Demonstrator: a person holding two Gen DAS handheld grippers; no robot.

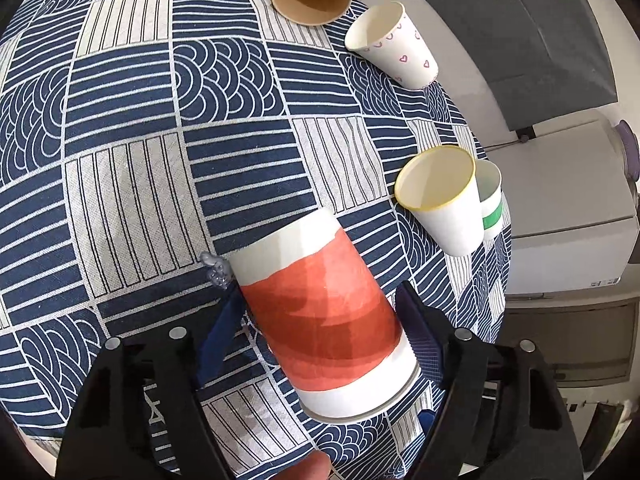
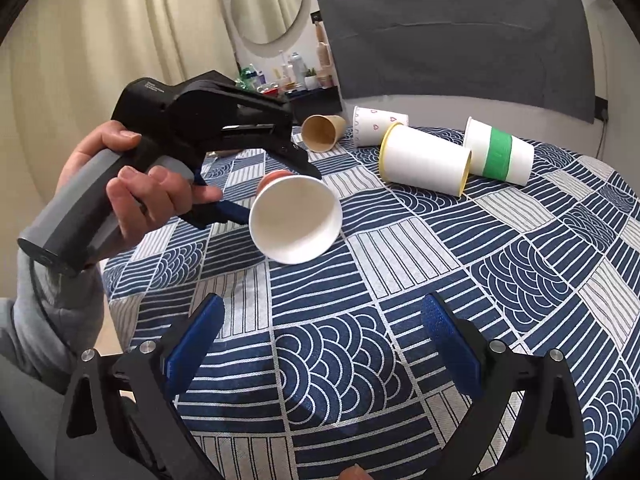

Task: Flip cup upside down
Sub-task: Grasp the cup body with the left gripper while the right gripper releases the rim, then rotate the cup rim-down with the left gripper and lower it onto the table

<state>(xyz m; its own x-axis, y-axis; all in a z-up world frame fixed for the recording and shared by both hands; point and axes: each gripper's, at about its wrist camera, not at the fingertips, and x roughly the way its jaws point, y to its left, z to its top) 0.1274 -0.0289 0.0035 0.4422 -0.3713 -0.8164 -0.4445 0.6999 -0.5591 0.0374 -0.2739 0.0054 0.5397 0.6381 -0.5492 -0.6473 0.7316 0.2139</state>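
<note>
Fingers (image 1: 224, 320) of our left gripper (image 1: 320, 316) clamp the red cup (image 1: 324, 312) between them, lifted for turning; right gripper (image 2: 320, 344) fingers stand apart, empty.

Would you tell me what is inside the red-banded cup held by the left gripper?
The right wrist view looks into the red-banded cup, clamped in the left gripper: only bare white walls show, nothing inside. Its deepest bottom is too shaded to tell.

Matt paper cup (image 1: 324, 312), woven cloth tablecloth (image 1: 132, 184), ribbed blue jaws.
</note>
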